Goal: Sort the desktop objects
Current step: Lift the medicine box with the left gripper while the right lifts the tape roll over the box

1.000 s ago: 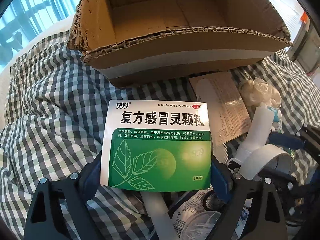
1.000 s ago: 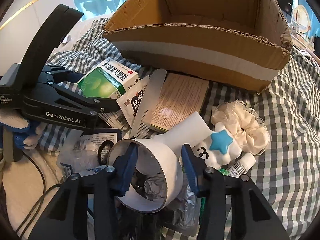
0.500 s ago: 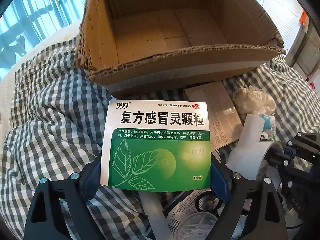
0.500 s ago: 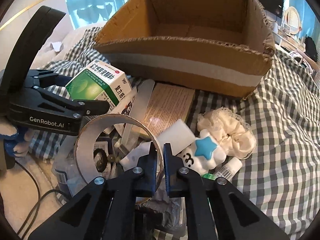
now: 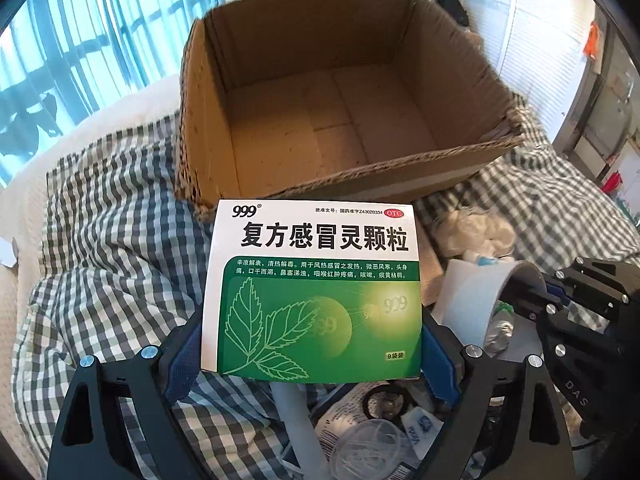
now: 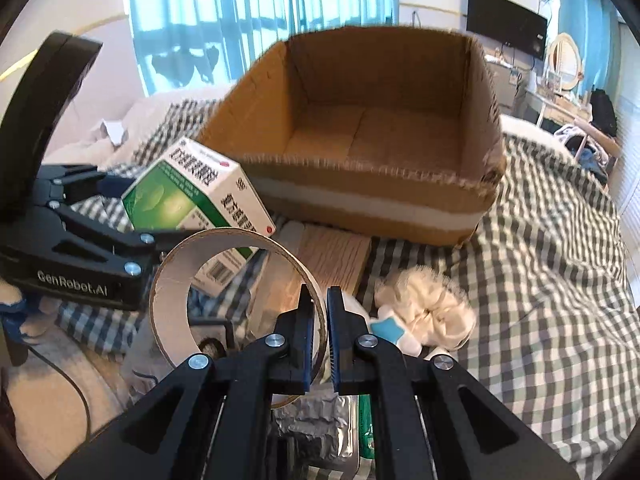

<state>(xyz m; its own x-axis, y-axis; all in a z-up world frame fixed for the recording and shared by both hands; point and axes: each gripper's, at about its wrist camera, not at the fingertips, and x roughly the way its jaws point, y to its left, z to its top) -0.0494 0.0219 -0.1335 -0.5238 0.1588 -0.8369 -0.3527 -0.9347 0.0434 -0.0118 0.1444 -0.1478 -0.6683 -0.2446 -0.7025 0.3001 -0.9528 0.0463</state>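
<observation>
Medicine box (image 5: pixel 312 292) sits clamped in the left tool (image 5: pixel 312 356) before the cardboard box (image 5: pixel 348 120); the right tool (image 6: pixel 319 320) pinches the tape roll's (image 6: pixel 236 264) thin wall, which could slip.

We saw the cardboard box (image 6: pixel 372 184) on the checked cloth (image 6: pixel 560 280), the medicine box (image 6: pixel 188 196) left before it, the tape roll (image 6: pixel 236 292) nearer, the scrunchie (image 6: pixel 428 304) rightward.
</observation>
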